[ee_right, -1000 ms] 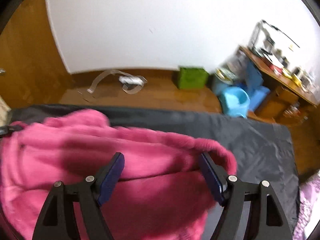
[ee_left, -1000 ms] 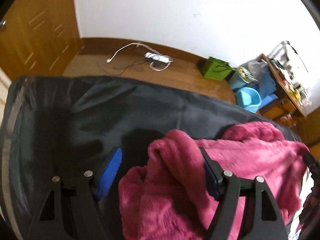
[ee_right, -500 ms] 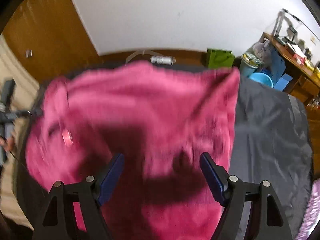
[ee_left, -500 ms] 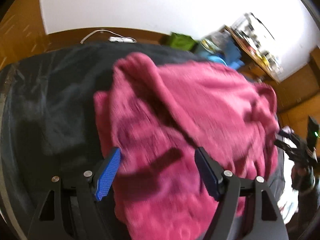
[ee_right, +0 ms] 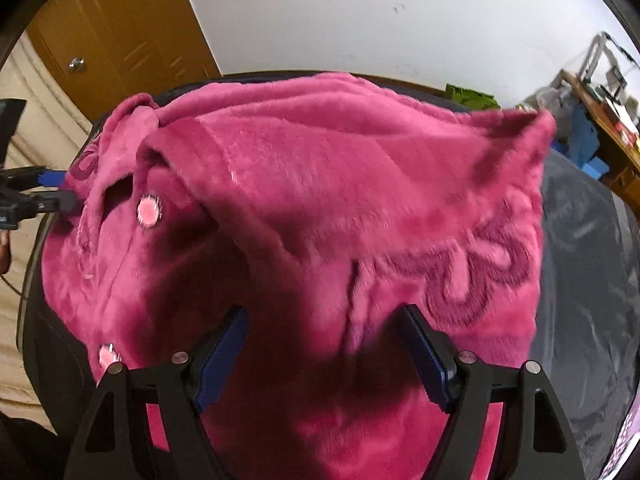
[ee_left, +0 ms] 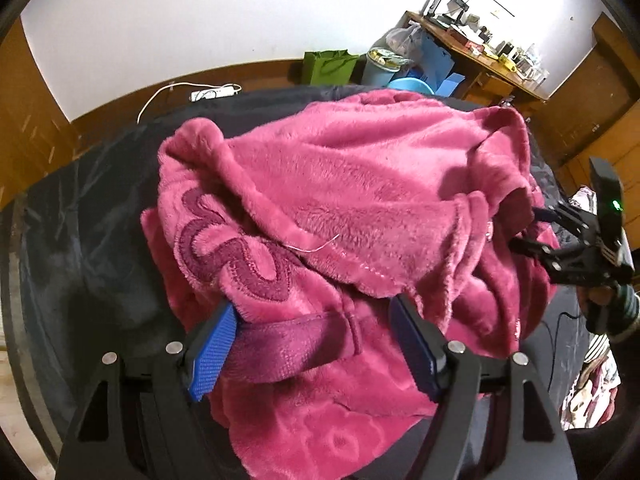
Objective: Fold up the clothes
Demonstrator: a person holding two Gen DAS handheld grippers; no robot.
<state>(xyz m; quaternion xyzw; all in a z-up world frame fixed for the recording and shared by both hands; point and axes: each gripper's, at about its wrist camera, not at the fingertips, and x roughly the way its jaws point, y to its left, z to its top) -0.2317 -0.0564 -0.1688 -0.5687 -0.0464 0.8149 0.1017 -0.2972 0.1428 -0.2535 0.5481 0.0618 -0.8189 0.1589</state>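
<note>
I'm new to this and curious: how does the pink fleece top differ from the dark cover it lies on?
The pink fleece garment is plush and fuzzy; the dark cover looks thin, smooth and faintly shiny.

The garment is bunched in thick, overlapping folds; the cover lies spread out with only shallow creases.

The garment has buttons and darker stitched swirls; the cover is plain.

Both are soft fabric, and neither lies perfectly flat.

one pink fleece garment (ee_left: 360,184), two buttons (ee_right: 149,211), two tools (ee_left: 312,344).
</note>
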